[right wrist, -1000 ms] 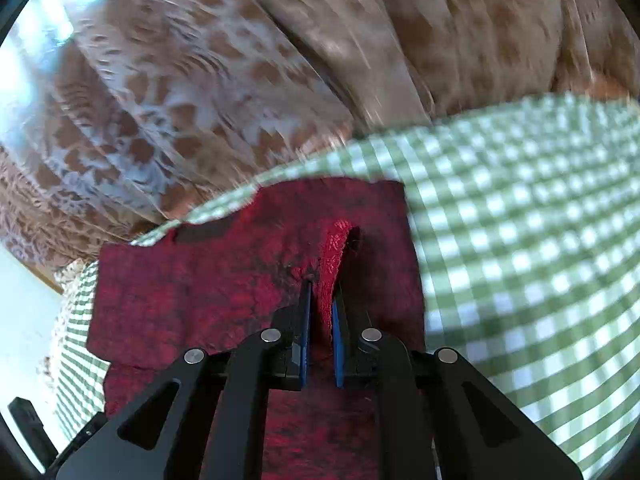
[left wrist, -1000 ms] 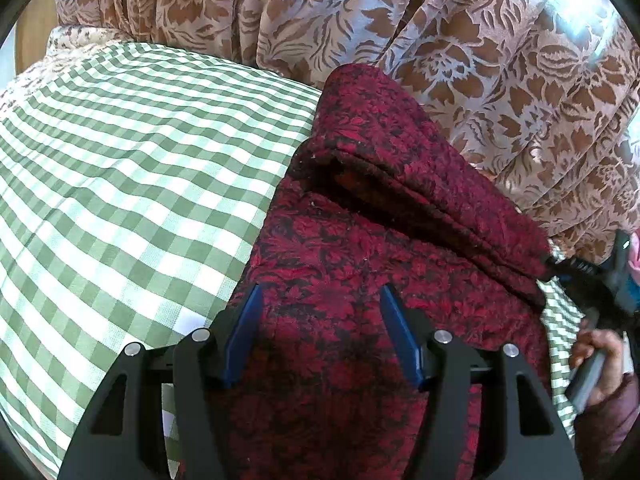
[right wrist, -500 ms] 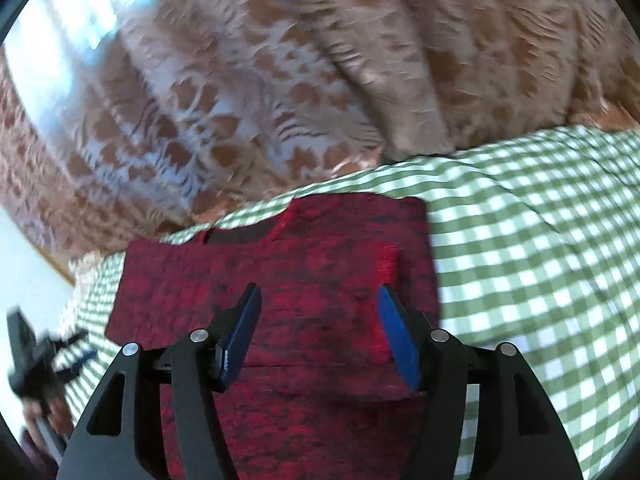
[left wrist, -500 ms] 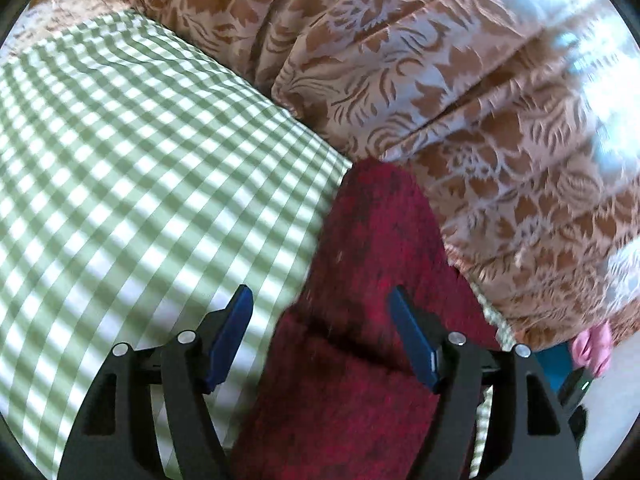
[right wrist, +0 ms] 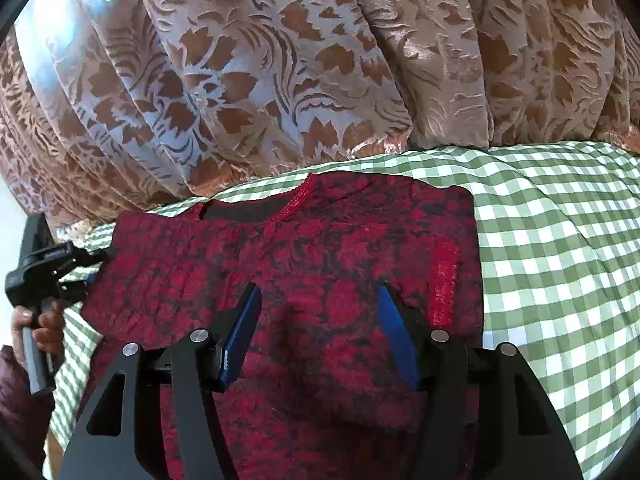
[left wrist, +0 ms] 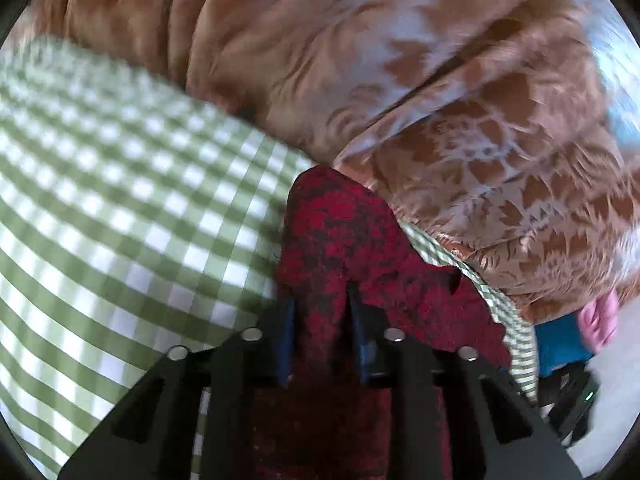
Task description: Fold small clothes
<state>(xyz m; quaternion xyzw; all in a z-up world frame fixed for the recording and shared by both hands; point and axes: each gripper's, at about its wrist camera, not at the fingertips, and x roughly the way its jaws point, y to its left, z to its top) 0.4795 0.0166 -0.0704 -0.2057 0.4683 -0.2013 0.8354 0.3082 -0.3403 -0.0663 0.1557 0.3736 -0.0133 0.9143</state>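
Note:
A small dark red patterned top [right wrist: 304, 264] lies flat on the green-and-white checked cloth [right wrist: 560, 248], neckline toward the curtain; its right sleeve is folded in over the body. My right gripper [right wrist: 318, 312] hovers over the middle of the top, jaws wide open and empty. My left gripper [left wrist: 322, 312] is shut on the left sleeve edge of the top [left wrist: 344, 232]; the fabric bunches between its blue pads. In the right wrist view the left gripper [right wrist: 92, 260] shows at the top's left sleeve, held by a hand.
A brown floral curtain [right wrist: 320, 72] hangs right behind the far edge of the checked surface. A blue object [left wrist: 560, 340] and a pink object [left wrist: 600, 316] sit beyond the surface's right edge in the left wrist view.
My right gripper let go of the folded right sleeve, opened and pulled back over the top's middle. My left gripper moved to the left sleeve and closed on it.

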